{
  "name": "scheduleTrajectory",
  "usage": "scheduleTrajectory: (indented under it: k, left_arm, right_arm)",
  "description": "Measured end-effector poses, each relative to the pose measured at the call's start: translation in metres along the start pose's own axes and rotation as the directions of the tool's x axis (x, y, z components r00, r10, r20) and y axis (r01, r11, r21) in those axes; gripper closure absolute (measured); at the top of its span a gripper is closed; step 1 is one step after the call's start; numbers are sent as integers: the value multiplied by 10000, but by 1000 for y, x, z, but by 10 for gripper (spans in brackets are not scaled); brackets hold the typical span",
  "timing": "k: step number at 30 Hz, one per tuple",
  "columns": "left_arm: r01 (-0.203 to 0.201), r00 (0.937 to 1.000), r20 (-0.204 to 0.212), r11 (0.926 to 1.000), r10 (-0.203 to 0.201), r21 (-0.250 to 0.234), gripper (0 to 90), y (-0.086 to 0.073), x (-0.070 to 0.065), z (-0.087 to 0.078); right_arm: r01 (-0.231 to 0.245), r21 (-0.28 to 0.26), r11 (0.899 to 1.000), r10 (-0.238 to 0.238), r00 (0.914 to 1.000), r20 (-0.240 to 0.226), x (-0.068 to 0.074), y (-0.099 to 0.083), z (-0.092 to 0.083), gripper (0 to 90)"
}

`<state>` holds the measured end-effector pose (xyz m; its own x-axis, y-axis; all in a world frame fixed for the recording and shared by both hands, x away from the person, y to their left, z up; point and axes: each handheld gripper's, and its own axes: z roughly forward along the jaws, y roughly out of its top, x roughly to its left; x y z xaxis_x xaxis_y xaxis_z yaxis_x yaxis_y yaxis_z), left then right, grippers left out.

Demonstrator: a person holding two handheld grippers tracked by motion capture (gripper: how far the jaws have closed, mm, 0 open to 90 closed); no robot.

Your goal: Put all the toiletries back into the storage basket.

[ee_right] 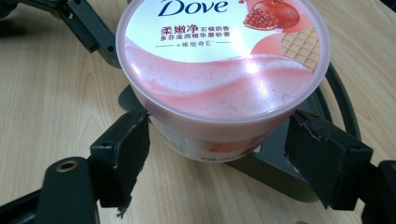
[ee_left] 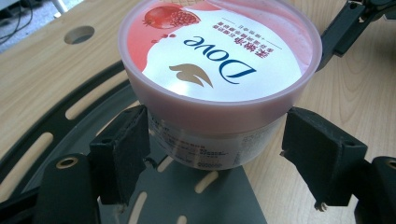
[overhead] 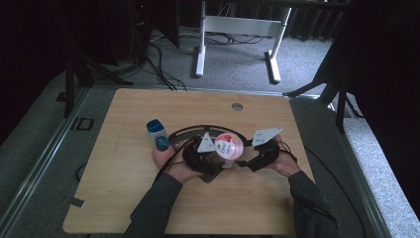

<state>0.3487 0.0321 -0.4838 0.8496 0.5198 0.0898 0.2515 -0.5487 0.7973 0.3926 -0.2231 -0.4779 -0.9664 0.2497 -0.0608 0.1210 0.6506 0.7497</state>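
Observation:
A pink Dove jar (overhead: 229,145) with a pomegranate lid stands over a black slotted plate (overhead: 190,133) at the table's middle. My left gripper (overhead: 220,157) comes at it from the left. In the left gripper view both pads of the left gripper (ee_left: 217,140) press the jar (ee_left: 219,65) under its lid rim. My right gripper (overhead: 241,160) comes from the right. In the right gripper view the right gripper (ee_right: 218,140) straddles the jar (ee_right: 224,65), its left pad close and its right pad a little off the wall. I cannot tell whether the jar is lifted.
A blue-capped bottle (overhead: 157,134) stands just left of the left hand. A round hole (overhead: 237,106) sits near the table's far edge. The black plate (ee_left: 70,121) spreads under and behind the jar. Beyond the table, a white desk frame (overhead: 237,29) and cables lie on grey floor.

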Motion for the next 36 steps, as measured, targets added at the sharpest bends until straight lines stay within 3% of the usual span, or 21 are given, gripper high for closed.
scheduleTrajectory:
  k: [10,25,36]
  left_arm:
    - [-61,10000,-22,10000,61,15,239,5,5,4]
    - [-30,9990,-440,9999,35,114,239,8,15,13]
    - [199,9976,-670,9998,-199,1,240,7,22,21]
  right_arm:
    - [8,-13,10000,-8,9999,127,-6,2,-3,219]
    - [-165,173,9997,160,9995,260,-21,4,5,219]
    - [-387,231,9990,379,9987,339,-31,5,11,219]
